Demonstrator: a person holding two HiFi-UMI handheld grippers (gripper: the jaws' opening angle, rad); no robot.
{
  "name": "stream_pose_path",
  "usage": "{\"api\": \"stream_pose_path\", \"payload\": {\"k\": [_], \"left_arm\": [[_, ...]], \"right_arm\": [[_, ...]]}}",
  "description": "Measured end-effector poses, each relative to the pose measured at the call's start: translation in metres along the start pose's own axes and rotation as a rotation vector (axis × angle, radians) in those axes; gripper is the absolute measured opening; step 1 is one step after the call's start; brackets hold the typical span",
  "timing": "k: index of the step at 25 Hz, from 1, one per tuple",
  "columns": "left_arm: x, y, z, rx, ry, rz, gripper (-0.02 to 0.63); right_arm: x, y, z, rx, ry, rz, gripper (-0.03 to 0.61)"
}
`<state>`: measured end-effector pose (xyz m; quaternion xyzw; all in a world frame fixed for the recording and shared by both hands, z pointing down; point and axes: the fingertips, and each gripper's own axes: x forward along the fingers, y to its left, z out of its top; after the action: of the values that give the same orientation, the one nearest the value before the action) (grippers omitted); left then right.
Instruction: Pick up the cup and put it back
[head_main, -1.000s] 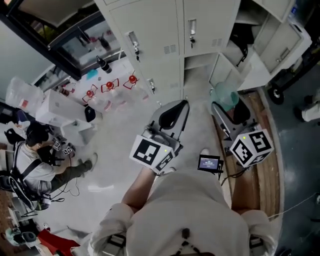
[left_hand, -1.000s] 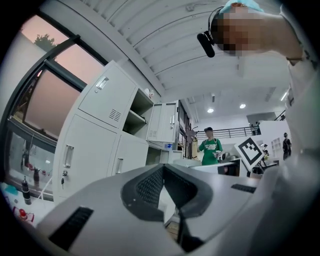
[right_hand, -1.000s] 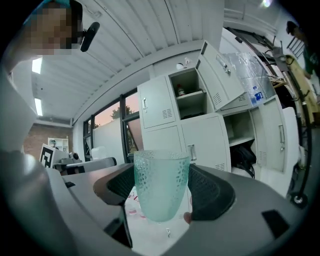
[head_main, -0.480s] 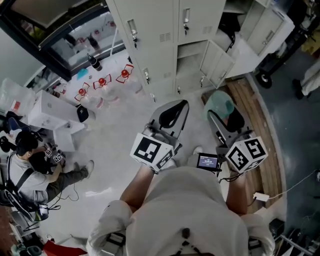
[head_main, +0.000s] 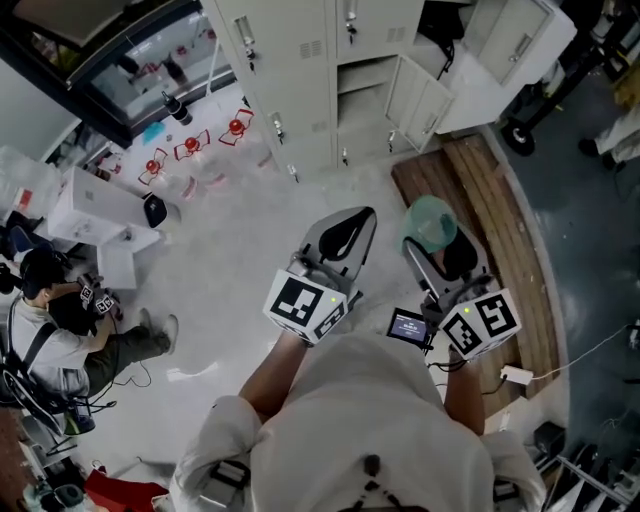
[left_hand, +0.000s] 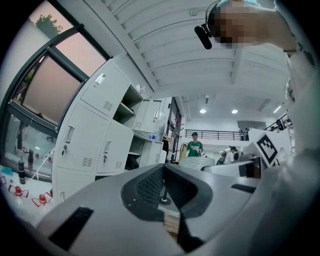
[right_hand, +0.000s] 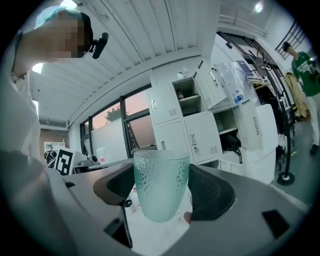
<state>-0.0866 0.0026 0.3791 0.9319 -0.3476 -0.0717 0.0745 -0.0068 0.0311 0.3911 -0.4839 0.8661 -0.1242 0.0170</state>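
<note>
Since a second ago the cup (right_hand: 161, 185) has swung away from the lockers (head_main: 300, 80) to over the wooden surface (head_main: 500, 230) at 2 o'clock. My right hand-held gripper (head_main: 435, 245) clamps it, so I judge the put-back near. The left hand-held gripper (head_main: 345, 232) is closed on nothing.

Head view looks steeply down on left gripper (head_main: 344, 228) and right gripper (head_main: 433, 238); both gripper views tilt upward along their jaws, sharing the lockers (head_main: 300, 70).

Pale floor (head_main: 230, 260) is seen below. Lockers (head_main: 300, 70) are stood on it at top, a wooden platform (head_main: 510, 240) is laid at right, and white boxes (head_main: 100, 215) and a seated person (head_main: 70, 340) are seen at left.
</note>
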Motion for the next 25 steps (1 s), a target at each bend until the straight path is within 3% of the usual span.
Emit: {"api": "stream_pose_path", "payload": {"k": [8, 16, 21, 25], "left_arm": [[-0.024, -0.08, -0.005, 0.065, 0.002, 0.016, 0.008], [-0.071, -0.17, -0.021, 0.048, -0.012, 0.021, 0.008], [-0.096, -0.199, -0.021, 0.082, -0.007, 0.009, 0.008], [-0.115, -0.212, -0.023, 0.062, -0.014, 0.013, 0.008]], "right_arm": [[-0.078, 0.015, -0.014, -0.034, 0.005, 0.039, 0.327], [-0.161, 0.036, -0.041, -0.037, 0.019, 0.078, 0.328], [-0.188, 0.057, -0.046, -0.049, 0.004, 0.1, 0.328], [-0.208, 0.071, -0.049, -0.047, -0.005, 0.098, 0.328]]}}
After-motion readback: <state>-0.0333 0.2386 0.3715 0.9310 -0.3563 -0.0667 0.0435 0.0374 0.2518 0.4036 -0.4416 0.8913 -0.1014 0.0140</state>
